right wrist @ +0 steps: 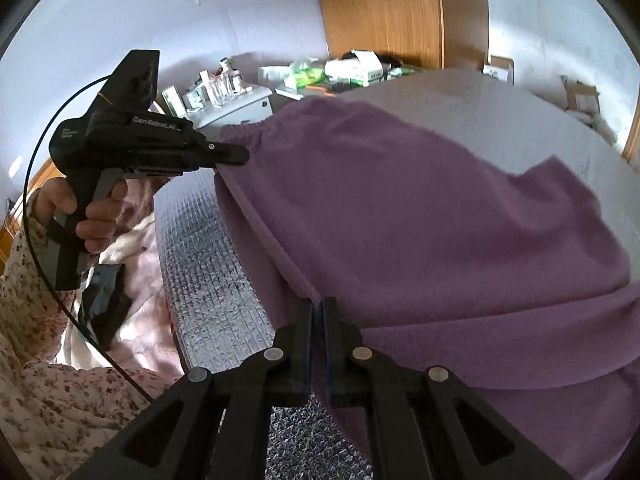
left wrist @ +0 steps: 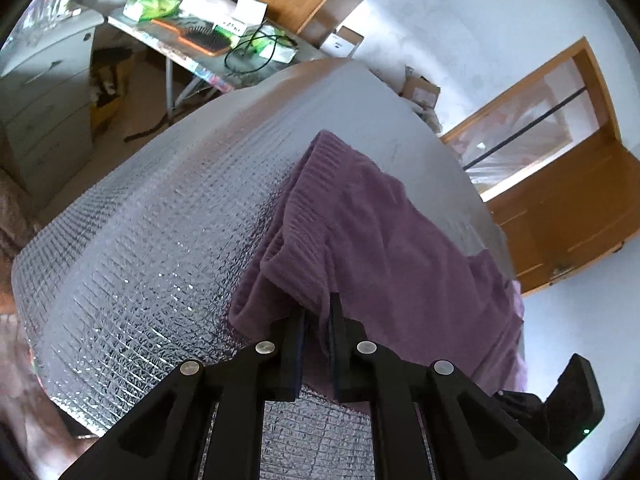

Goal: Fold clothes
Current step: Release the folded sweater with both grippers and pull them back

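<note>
right wrist view — both grippers' fingers (right wrist: 319, 312) pinch the purple garment (right wrist: 420, 220) over the silver mat (right wrist: 208, 280).

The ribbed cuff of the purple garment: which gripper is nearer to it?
Left. The left gripper pinches the purple garment just below the ribbed cuff. The right gripper grips another edge, farther along the cloth.

Left hand-held gripper (right wrist: 240, 156) clamped, fist round its handle — right hand-held gripper (right wrist: 319, 306) pinched, angled down
</note>
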Tool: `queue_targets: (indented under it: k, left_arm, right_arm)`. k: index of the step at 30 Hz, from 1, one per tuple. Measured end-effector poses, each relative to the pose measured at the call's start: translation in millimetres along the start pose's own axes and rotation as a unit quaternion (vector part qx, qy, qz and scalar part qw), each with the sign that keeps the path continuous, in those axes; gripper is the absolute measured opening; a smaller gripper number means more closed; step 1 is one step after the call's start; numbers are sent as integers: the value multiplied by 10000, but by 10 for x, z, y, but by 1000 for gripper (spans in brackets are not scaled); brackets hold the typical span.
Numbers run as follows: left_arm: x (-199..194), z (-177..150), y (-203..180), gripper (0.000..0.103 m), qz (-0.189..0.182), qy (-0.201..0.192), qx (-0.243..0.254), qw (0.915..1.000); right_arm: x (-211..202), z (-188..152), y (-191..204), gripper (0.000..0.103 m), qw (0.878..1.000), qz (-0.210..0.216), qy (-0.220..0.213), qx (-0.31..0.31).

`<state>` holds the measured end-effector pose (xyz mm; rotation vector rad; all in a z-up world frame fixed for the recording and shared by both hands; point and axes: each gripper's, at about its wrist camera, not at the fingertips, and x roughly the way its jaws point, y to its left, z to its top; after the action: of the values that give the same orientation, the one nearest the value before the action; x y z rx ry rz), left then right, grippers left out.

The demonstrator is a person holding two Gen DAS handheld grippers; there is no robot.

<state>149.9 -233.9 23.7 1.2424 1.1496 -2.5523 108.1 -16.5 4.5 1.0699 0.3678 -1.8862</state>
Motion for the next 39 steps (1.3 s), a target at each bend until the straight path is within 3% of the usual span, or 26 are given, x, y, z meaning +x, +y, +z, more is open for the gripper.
queue_targets:
  k: [5,7,11,15,18,24,27,31,33,37,39]
  left_arm:
    - [-80,11,-62,13,125,-110,49,9998]
    - [-186,8,-126,18,225,-304,159,9992]
    - [-422,25,-242,20,554,-813,409,9943]
    - [-585,7,-338,20,835,-1223,633,9869]
    - [-562,22,-437,20,580,-1219,749,9880]
    - [-158,-54,-877,22,-133,-708,1436,9870]
    - [109,-167,-1131,22,-392,-338,1864,9811]
    - [424,-296,-1341,22,-524,127,2216,9736]
    - [555,-342,-1409,22,-602,313,2317,9704]
    - [709,-454,-1488,22,-688,537,2470,9651]
    - [821,-466,-1486,22,-457,592,2569,9636]
  right_arm:
    - [-36,19,-34,7,10000,21,-51,68]
    - [-105,25,-27,7,9998,7,-164,75]
    - [-394,25,-65,7,9979,-47,-645,98]
    - [-717,-66,-307,9,9931,-396,-999,458]
    - [-904,-193,-575,10,9862,-775,-1129,928]
    - [-1236,-648,-1259,10,9506,-1860,-1046,2253]
    - [-1403,-896,-1547,10,9221,-2447,-992,2828]
    - [-1629,-1191,-1890,12,8828,-2727,-1211,3629]
    - [-1641,-1272,-1998,13,8720,-2807,-1181,3833]
    - [-1591,-1319,-2111,13,8632,-2998,-1145,3897]
    - [-1572,-1323,-2155,13,8614,-3083,-1139,3873]
